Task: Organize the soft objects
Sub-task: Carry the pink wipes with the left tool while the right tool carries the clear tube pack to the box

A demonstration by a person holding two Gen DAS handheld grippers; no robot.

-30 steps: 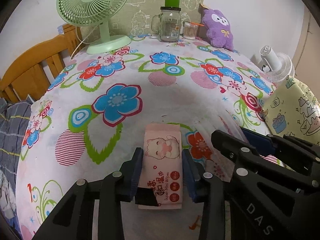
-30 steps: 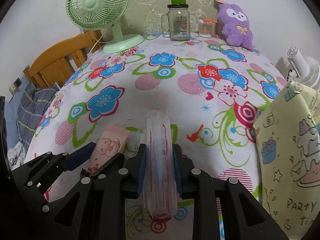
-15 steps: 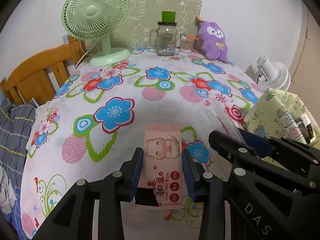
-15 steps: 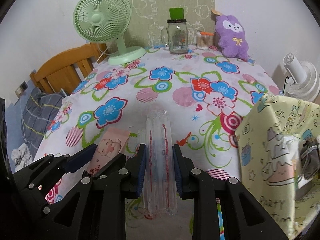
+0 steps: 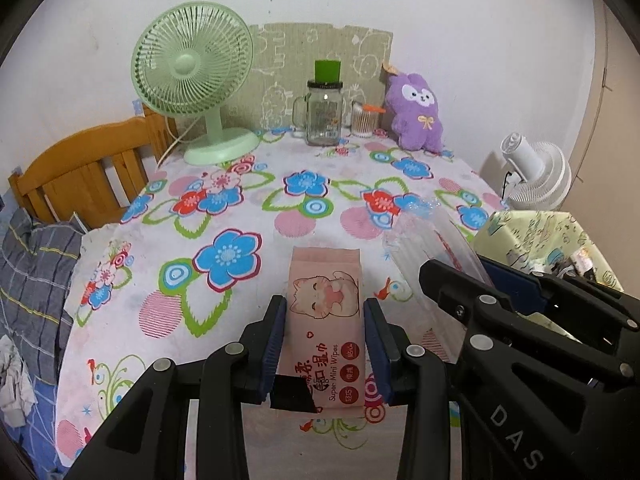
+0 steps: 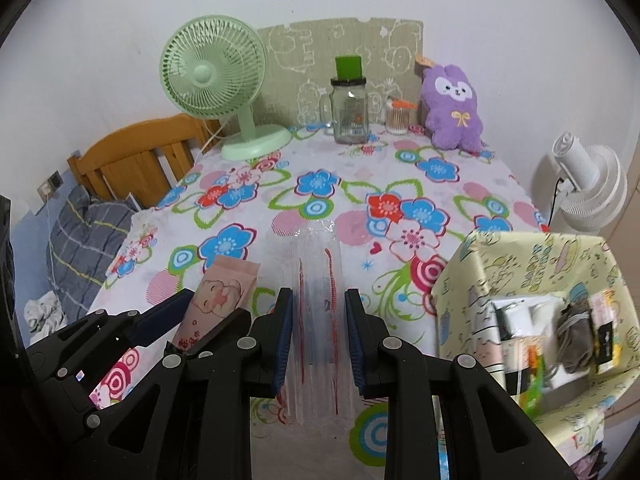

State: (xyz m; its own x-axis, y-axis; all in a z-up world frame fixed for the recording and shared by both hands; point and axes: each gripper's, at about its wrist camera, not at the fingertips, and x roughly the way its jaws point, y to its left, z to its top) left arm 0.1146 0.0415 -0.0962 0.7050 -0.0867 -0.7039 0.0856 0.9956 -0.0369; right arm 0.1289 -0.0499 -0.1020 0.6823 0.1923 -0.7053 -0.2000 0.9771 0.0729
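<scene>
While the flowered cloth covers the whole bench in blue, red and pink blooms with green leaves, its far edge against the white wall carries a row of things: a pale green desk fan at the left, a clear glass mug jar with a green block on its lid, a small tub of cotton swabs just beside it, and a purple plush rabbit at the right, with a drab cartoon-printed board propped behind them. Off the bench's left side stand a wooden headboard and grey plaid bedding; off the right stand a white floor fan and a yellow cartoon-print storage box, open at the top, with small packets and a grey bundle inside. The left hand-held gripper is clamped by its blue pads on a pink pack of wet wipes with a cat printed on it, held above the near part of the cloth. The right hand-held gripper is clamped on a clear plastic sleeve with red lines, held just beside the wipes and left of the storage box.
</scene>
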